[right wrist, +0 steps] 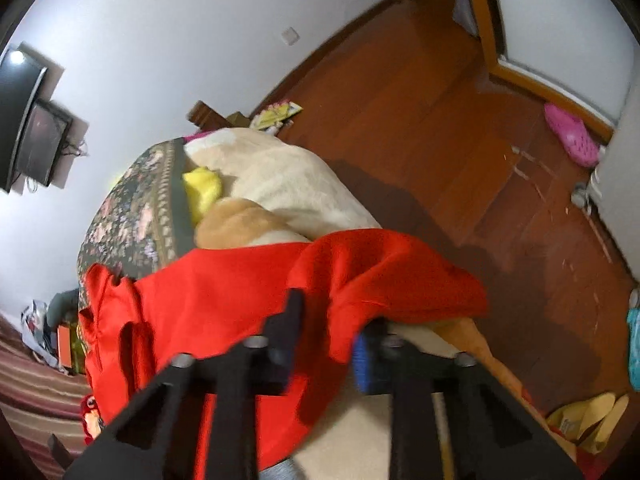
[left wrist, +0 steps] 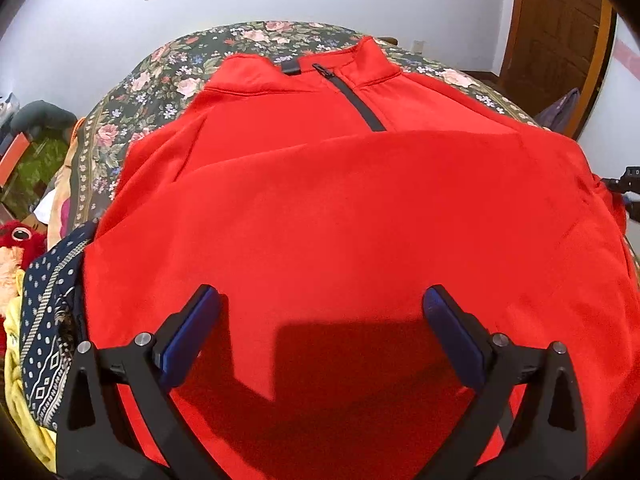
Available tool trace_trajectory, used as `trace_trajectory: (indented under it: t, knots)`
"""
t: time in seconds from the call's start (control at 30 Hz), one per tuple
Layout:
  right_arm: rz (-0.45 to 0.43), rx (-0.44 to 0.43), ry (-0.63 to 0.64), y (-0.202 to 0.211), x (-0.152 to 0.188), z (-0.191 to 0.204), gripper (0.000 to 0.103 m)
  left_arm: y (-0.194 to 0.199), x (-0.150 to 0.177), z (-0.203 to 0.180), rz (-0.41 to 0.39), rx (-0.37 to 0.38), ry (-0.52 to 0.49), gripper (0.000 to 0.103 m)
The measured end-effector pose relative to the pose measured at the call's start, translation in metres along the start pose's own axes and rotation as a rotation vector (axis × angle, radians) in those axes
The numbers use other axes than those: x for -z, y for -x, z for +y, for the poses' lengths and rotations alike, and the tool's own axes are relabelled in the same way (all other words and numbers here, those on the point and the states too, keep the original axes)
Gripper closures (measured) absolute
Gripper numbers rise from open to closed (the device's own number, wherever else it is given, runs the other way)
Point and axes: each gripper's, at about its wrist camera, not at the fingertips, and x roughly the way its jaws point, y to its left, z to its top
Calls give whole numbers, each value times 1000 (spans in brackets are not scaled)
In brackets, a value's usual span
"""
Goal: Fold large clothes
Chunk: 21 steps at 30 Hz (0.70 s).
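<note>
A large red pullover lies spread across the bed, its collar and short black zipper at the far side. My left gripper hovers over its near part, open wide, with nothing between the blue pads. In the right wrist view, the red pullover hangs bunched over the bed's edge. My right gripper is shut on a fold of it, and red cloth runs between the two fingers. The view there is blurred.
A floral bedcover lies under the pullover. A dark blue patterned cloth, a yellow cloth and a red plush toy sit at the left. A cream blanket covers the bed's end, with wooden floor and a pink slipper beyond.
</note>
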Motion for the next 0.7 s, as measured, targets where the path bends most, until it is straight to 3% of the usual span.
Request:
trace_trajectory:
  t: [0.13,0.43,0.7]
  knots:
    - [-57,-52,58,32,-2,31,93,20,4,9,-29,-9,1,0]
    - [-172,-179,286,111,7,160,94,74,15,28,-120,-39,-20,0]
    - [-103,-298,492,119,64,281,94,107,30,52,-185,-49,-23,0]
